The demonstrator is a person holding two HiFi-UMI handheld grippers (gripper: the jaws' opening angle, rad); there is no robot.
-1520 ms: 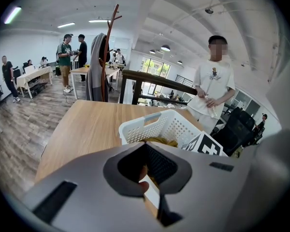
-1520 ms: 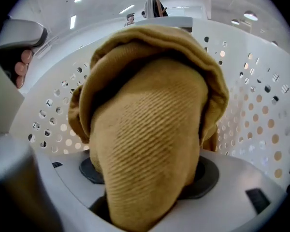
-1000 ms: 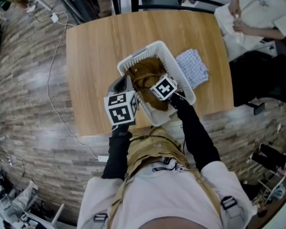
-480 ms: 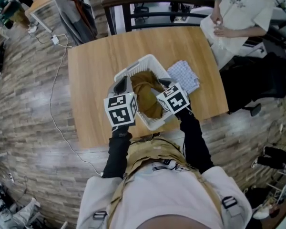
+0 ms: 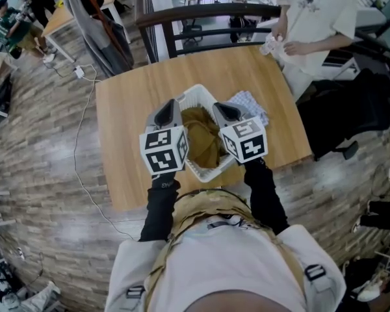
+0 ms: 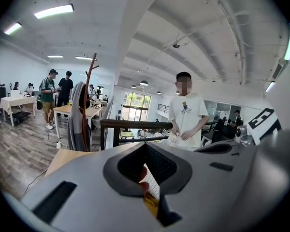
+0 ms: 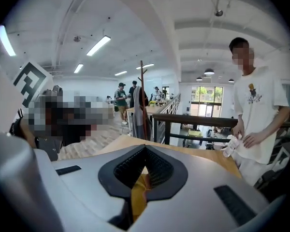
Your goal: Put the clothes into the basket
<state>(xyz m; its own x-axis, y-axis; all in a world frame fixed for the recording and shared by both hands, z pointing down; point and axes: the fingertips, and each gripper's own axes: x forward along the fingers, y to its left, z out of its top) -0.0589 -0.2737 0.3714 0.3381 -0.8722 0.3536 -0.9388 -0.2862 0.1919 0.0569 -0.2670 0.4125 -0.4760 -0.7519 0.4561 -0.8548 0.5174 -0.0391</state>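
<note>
A white slatted basket [image 5: 196, 97] stands on the wooden table [image 5: 127, 109] with a brown garment [image 5: 201, 132] lying in it. A blue checked cloth [image 5: 252, 103] lies on the table against the basket's right side. My left gripper [image 5: 171, 104] hovers over the basket's left rim, and its jaws meet with nothing between them. My right gripper [image 5: 221, 106] hangs over the right rim, shut and empty. In the left gripper view, the left gripper [image 6: 145, 145] shows a strip of basket and garment below it. The right gripper [image 7: 145, 146] shows the brown garment [image 7: 139, 197] below.
A person in a white T-shirt [image 5: 312, 12] stands at the table's far right corner, holding a small bottle. A dark chair back [image 5: 201, 15] lines the far edge. A coat rack with a grey coat [image 5: 101, 25] stands far left. A white cable [image 5: 84, 129] trails on the floor.
My right gripper has risen out of the basket and moved right, and its jaws have gone from open to shut. The left gripper has stayed about where it was. The brown garment stays in the basket.
</note>
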